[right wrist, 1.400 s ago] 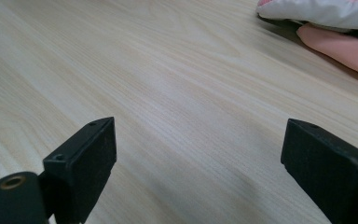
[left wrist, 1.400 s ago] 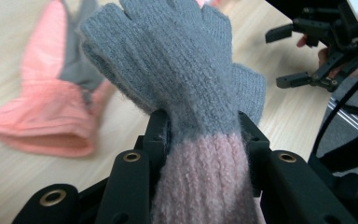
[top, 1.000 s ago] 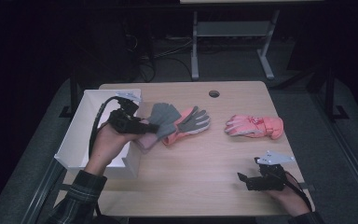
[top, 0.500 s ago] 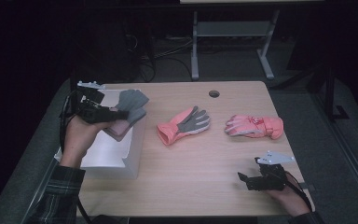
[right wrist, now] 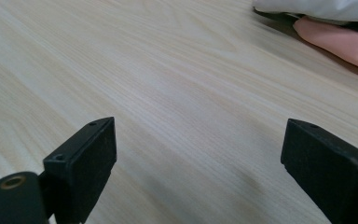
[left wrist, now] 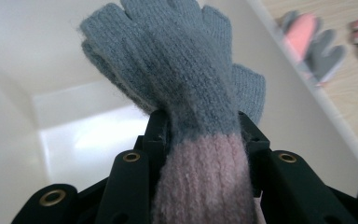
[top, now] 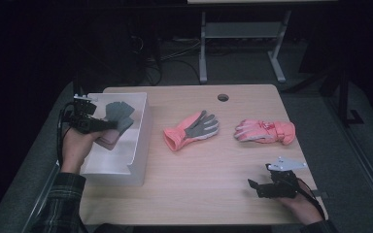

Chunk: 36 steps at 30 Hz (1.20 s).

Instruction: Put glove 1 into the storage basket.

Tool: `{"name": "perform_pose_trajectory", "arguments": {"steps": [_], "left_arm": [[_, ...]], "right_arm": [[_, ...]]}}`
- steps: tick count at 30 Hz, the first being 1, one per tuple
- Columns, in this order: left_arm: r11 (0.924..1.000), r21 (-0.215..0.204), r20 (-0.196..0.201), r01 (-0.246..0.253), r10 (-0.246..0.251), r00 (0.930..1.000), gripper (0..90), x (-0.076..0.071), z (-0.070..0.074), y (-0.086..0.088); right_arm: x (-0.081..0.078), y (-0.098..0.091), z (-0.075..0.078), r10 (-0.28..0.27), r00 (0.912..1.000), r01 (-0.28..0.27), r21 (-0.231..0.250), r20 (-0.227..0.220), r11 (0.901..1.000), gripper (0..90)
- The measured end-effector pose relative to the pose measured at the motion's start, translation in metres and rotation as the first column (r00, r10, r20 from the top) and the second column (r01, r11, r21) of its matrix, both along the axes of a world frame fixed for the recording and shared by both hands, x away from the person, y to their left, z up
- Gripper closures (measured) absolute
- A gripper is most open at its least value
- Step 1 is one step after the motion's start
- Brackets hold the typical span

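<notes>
- Over the white, smooth-walled rectangular bin [top: 138, 145] at the worktop's [top: 209, 194] left edge, the left tongs [top: 108, 125] clamp a fuzzy knitted glove [left wrist: 177, 70], grey with a pink ribbed cuff.
- Right tongs [top: 250, 184] rest low on pale wood grain, jaws wide apart, holding nothing.
- Coral-and-grey glove [top: 192, 130] and padded pink glove [top: 264, 131] lie flat mid-worktop.

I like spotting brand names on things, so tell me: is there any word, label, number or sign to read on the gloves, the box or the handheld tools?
None can be read.
Grey knit glove in the left tool: plain knit, no tag.
White box: bare walls.
Coral and grey glove and pink glove: no print legible; too small to tell.
Right tool: plain black jaws.
</notes>
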<state>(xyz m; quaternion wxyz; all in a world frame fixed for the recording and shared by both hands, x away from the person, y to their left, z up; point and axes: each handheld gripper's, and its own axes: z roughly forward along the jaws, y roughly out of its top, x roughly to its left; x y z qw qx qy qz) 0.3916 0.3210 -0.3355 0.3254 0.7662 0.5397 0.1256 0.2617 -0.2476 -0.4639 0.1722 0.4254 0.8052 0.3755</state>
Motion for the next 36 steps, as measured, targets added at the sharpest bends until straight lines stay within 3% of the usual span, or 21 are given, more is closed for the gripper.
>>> {"name": "perform_pose_trajectory", "arguments": {"steps": [9, 17, 26, 29, 32, 36], "left_arm": [[0.9975, 0.031, -0.056, -0.063, 0.065, 0.9963, 63.0, 0.012, -0.033, 0.012], [0.9916, 0.096, -0.094, -0.087, 0.096, 0.9909, 62.3, 0.019, -0.053, 0.011], [0.9815, 0.179, -0.140, -0.068, 0.094, 0.9856, 59.6, 0.023, -0.072, 0.008], [0.9799, 0.187, -0.154, -0.070, 0.099, 0.9831, 58.3, 0.023, -0.078, 0.008], [0.9752, 0.205, -0.163, -0.083, 0.118, 0.9796, 54.4, 0.023, -0.082, 0.005], [0.9715, 0.219, -0.149, -0.091, 0.125, 0.9809, 40.2, 0.023, -0.083, 0.001]], "right_arm": [[0.000, 0.002, 0.000, 0.011, 0.9999, -0.011, -0.005, 0.002, 0.9999, 10.0], [0.000, 0.000, 0.000, 0.004, 1.0000, -0.004, 0.001, 0.000, 1.0000, 10.0], [0.000, 0.001, 0.000, 0.011, 0.9999, -0.011, -0.003, 0.005, 0.9999, 10.0], [0.000, 0.000, 0.000, 0.008, 1.0000, -0.008, 0.000, 0.002, 1.0000, 10.0], [0.000, 0.001, 0.000, 0.011, 0.9999, -0.011, -0.001, 0.006, 0.9999, 10.0], [-0.001, 0.001, 0.000, 0.011, 0.9999, -0.011, -0.001, 0.005, 0.9999, 10.0]]}}
